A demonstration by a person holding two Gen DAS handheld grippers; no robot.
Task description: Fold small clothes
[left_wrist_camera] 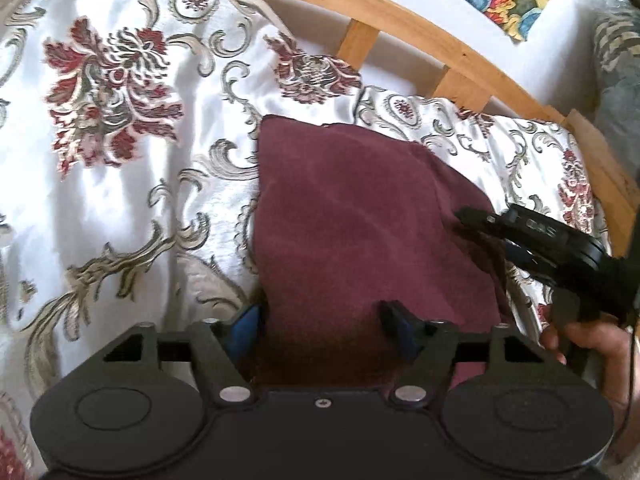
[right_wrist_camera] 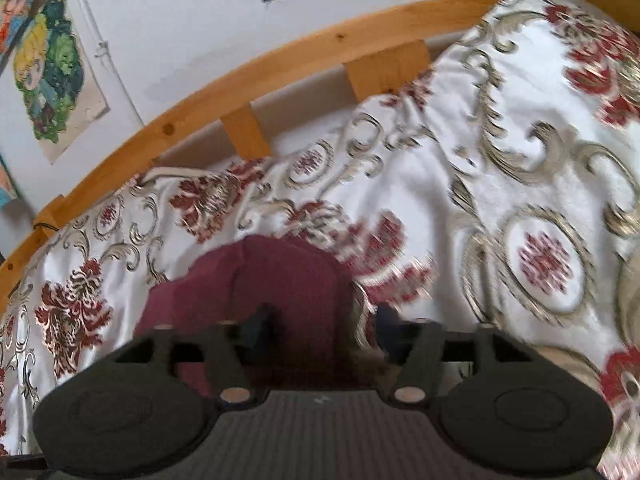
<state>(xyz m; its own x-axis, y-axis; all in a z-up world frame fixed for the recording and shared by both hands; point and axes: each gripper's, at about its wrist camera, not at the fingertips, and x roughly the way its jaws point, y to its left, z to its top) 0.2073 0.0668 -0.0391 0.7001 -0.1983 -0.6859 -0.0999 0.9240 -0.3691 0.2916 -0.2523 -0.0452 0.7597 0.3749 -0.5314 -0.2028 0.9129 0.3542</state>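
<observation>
Lying folded on the bed [left_wrist_camera: 120, 200] between the spread left tongs [left_wrist_camera: 324, 328], the cloth [left_wrist_camera: 360, 220] looks nearly done, with the right tongs [right_wrist_camera: 320, 332] spread too, gripping nothing.

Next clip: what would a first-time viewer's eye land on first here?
The maroon terry cloth lying flat on the shiny white bedspread with red flowers and grey scrolls, in front of the curved pine bed rail. Both black grippers stand open at its near edge: left gripper astride the cloth's left edge, right gripper astride its right.
</observation>
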